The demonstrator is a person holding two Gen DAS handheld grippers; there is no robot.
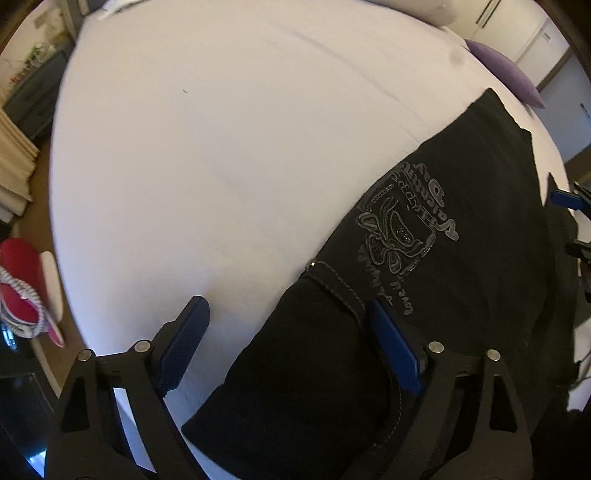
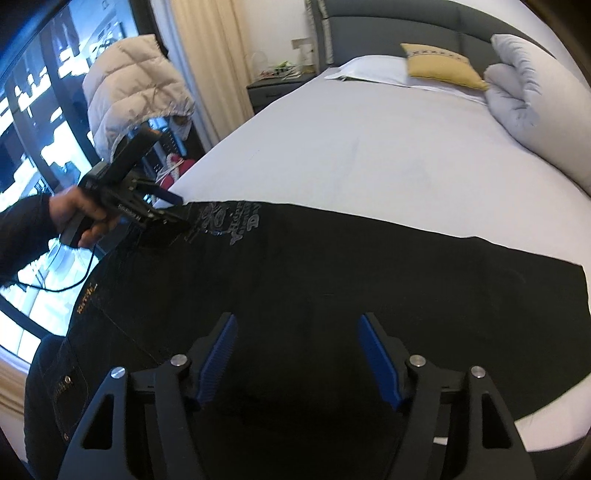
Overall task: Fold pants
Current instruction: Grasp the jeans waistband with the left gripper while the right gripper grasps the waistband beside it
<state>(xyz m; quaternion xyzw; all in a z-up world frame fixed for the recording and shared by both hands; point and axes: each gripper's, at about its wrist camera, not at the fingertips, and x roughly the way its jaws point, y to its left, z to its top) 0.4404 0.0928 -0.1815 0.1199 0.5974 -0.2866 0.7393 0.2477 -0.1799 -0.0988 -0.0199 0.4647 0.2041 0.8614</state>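
Pants [image 2: 295,280] of soft, heavy black denim lie on the bed [image 2: 369,147]; my left gripper [image 1: 291,343] and right gripper [image 2: 297,354], jaws released, should pinch stitched seams.

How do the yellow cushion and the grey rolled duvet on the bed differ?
The yellow cushion is small, flat and leans on the white pillow. The grey duvet is much bigger, bulky and rolled, lying along the bed's right side. Both sit near the headboard.
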